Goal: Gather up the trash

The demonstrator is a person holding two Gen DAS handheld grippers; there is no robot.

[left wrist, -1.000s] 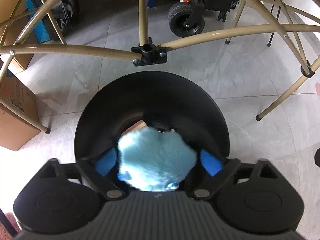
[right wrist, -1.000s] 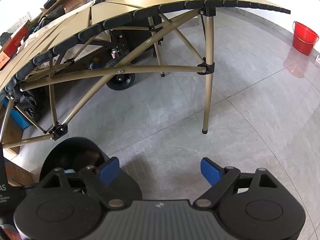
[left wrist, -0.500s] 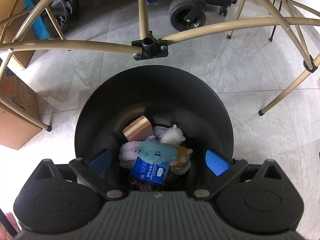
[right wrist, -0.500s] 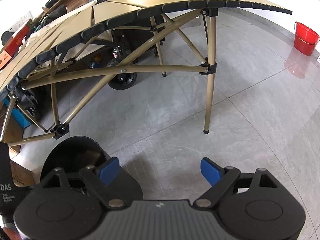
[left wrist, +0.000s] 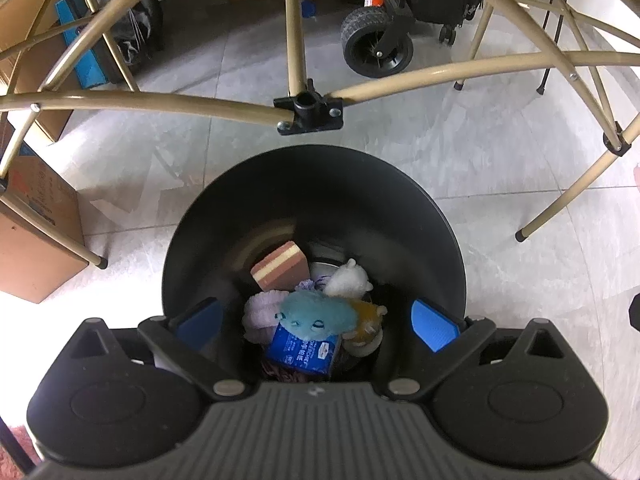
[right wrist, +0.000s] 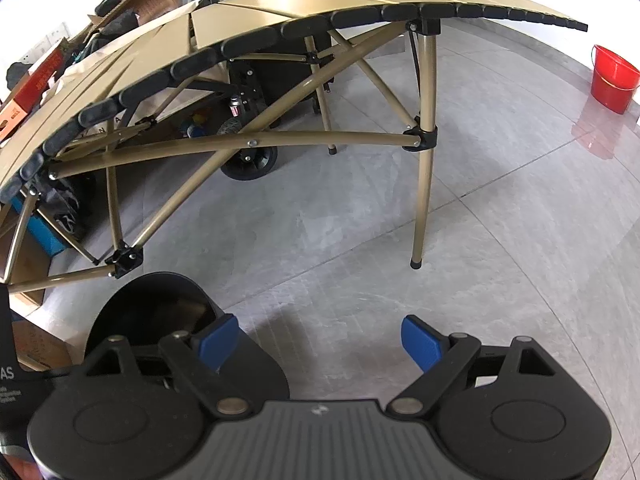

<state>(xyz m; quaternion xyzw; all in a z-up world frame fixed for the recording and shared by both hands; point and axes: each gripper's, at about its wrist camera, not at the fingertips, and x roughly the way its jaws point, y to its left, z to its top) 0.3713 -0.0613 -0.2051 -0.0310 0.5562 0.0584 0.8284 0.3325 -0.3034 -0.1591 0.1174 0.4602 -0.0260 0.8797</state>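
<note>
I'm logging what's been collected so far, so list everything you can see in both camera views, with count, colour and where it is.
round black plastic bin: one, black, on the floor under the left gripper
fluffy turquoise plush toy: one, turquoise, top of the pile in the bin
blue printed packet: one, blue, under the plush
striped brown and cream block: one, at the back of the pile
small white plush: one, white, right of the block
tan folding table: one, tan, beyond the bin
red plastic bucket: one, red, far right
cardboard box: one, brown, left of the bin
left gripper: open, empty, above the bin
right gripper: open, empty, over bare floor
</note>
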